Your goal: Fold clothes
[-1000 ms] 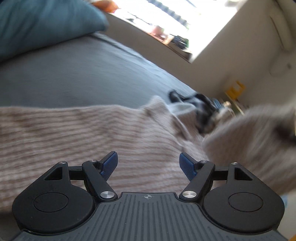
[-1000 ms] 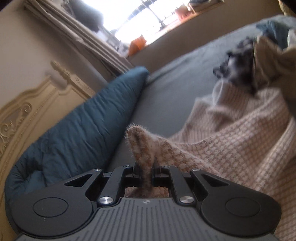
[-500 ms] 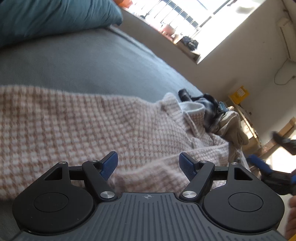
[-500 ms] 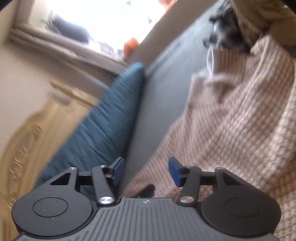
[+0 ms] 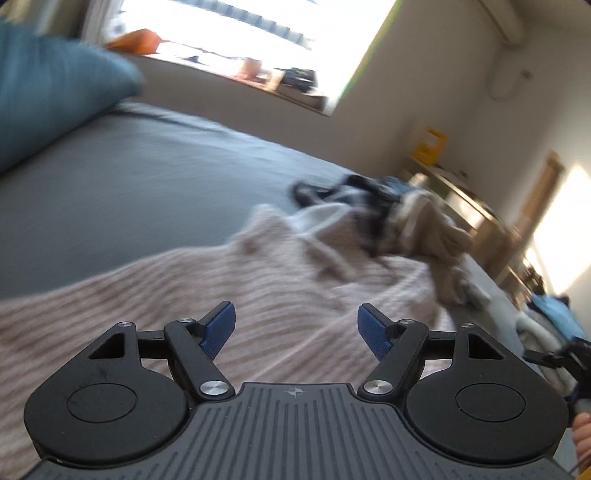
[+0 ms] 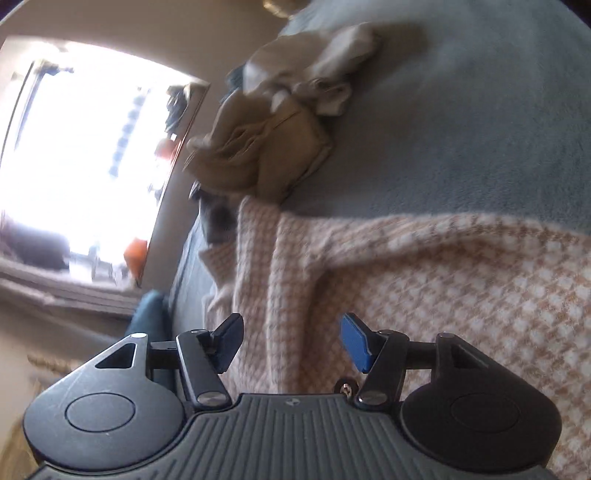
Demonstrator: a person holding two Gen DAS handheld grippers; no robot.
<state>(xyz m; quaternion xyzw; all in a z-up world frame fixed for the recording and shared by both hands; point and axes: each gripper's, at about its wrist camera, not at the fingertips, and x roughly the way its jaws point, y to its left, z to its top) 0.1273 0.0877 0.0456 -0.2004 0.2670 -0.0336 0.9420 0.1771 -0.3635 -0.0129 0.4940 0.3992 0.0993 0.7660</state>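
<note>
Blue pads faced each other across an empty gap on both tools; the left gripper [image 5: 296, 325] stood open with nothing between its fingers [image 5: 221, 325], hovering over the knitted garment; the right gripper [image 6: 291, 341] had just been opening, its fingers [image 6: 354, 341] now parted and clear of any cloth, which suggests a corner had been let go so the fabric could settle flat.

Just beyond the fingers lay the task's thing, a pink-and-white checked sweater [image 6: 461, 295], spread across the grey bed [image 5: 129, 184] with one long fold running up its middle in the right wrist view; it appeared to be laid out for smoothing before the next fold, though that is a judgement only.

Further out, touching the sweater's far edge, a rumpled beige garment [image 6: 266, 147] and some dark clothing [image 5: 354, 195] sat in a heap, probably waiting their turn; a teal pillow [image 5: 55, 96] rested at the head of the bed, near the bright window [image 5: 240, 33]; a wooden shelf [image 5: 476, 218] stood by the wall.

A yellow box [image 5: 430, 146] on that shelf may carry print, but blur made it unreadable; no other writing showed.
</note>
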